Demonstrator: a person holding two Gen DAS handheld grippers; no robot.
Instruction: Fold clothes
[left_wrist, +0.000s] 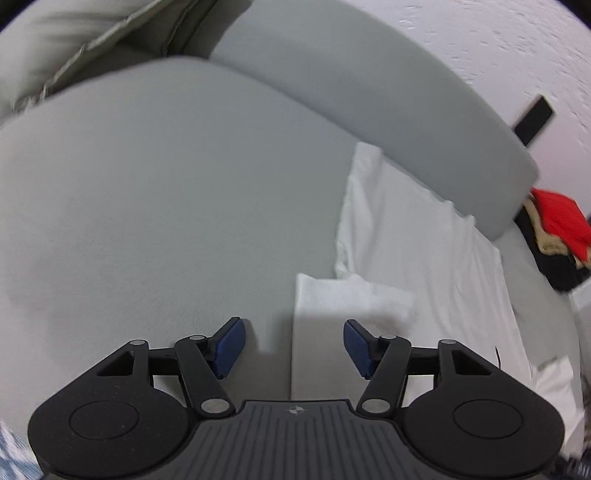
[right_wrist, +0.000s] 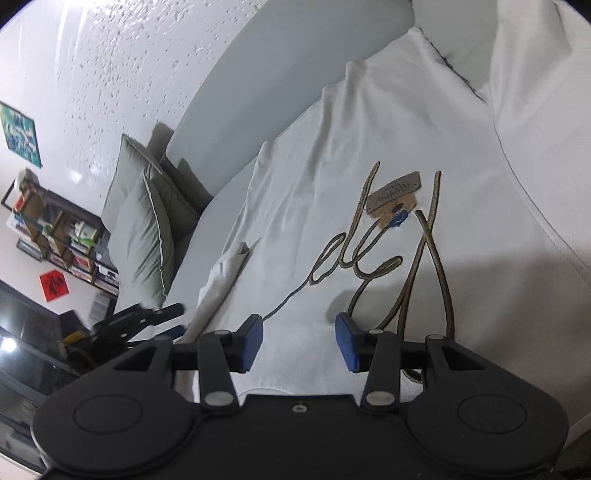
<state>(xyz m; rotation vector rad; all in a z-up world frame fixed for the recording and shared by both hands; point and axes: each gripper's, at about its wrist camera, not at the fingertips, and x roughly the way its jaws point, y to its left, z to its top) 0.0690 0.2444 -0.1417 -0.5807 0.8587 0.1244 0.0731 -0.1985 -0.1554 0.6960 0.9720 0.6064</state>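
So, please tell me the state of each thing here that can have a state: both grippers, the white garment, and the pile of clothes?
left gripper: open, empty, above the garment's edge.
right gripper: open, empty, over the garment.
white garment: spread on the sofa, embroidered side up, not yet folded.
sleeve: turned in over the body.
clothes pile: unfolded, heaped at the sofa's end.

We count one white garment (right_wrist: 369, 155) with gold cord lettering, two olive cushions (right_wrist: 147, 221), one pile of red and dark clothes (left_wrist: 557, 236), one bookshelf (right_wrist: 55, 236), one wall picture (right_wrist: 20, 134), and two grippers (left_wrist: 293, 345) (right_wrist: 299, 341).
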